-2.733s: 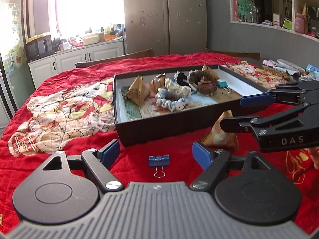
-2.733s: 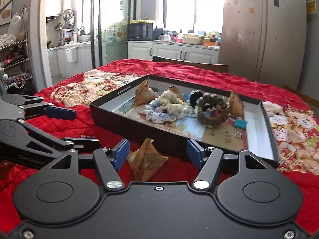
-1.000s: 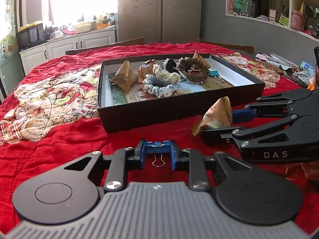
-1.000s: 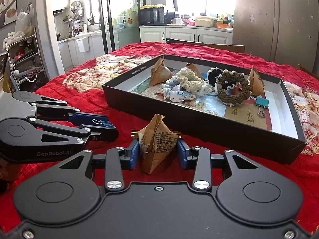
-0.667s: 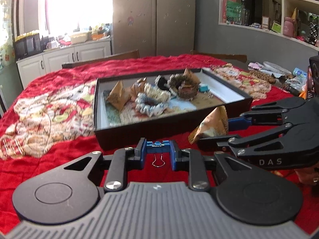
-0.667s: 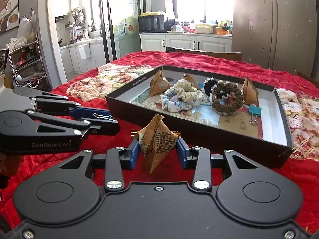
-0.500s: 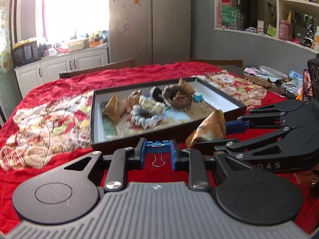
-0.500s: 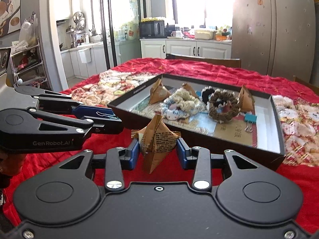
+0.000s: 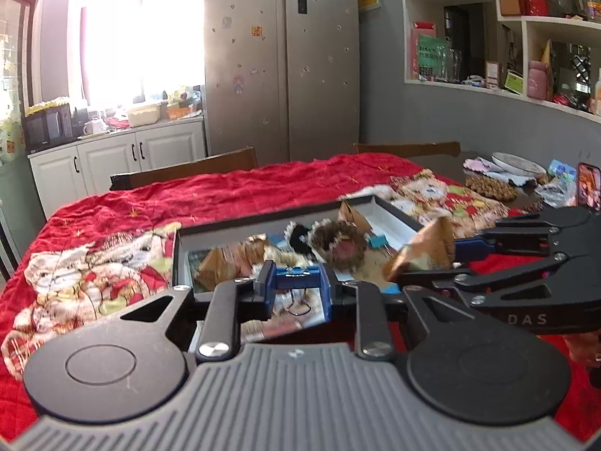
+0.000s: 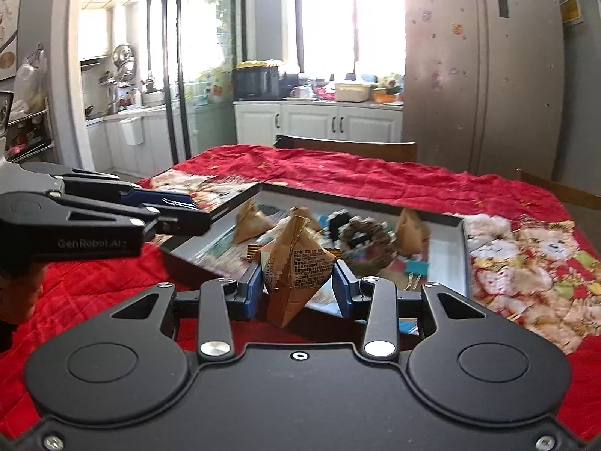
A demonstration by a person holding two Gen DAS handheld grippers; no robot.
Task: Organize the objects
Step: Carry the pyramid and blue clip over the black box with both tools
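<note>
The blue binder clip (image 9: 296, 277) sat clamped in your left tool (image 9: 296, 287), held above the near edge of the black tray (image 9: 240, 221). The brown paper packet (image 10: 296, 263) was gripped between your right tool's (image 10: 298, 289) pads, also raised before the tray on the red-covered tabletop (image 9: 244, 191).

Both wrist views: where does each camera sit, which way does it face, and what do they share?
Left wrist: sits behind the left gripper, shut on a blue binder clip; faces the fridge across the red cloth; the right gripper enters from the right.
Right wrist: sits behind the right gripper, shut on a brown pyramid packet; faces the kitchen cabinets; the left gripper enters from the left.
Shared: the black tray of items, both grippers.
</note>
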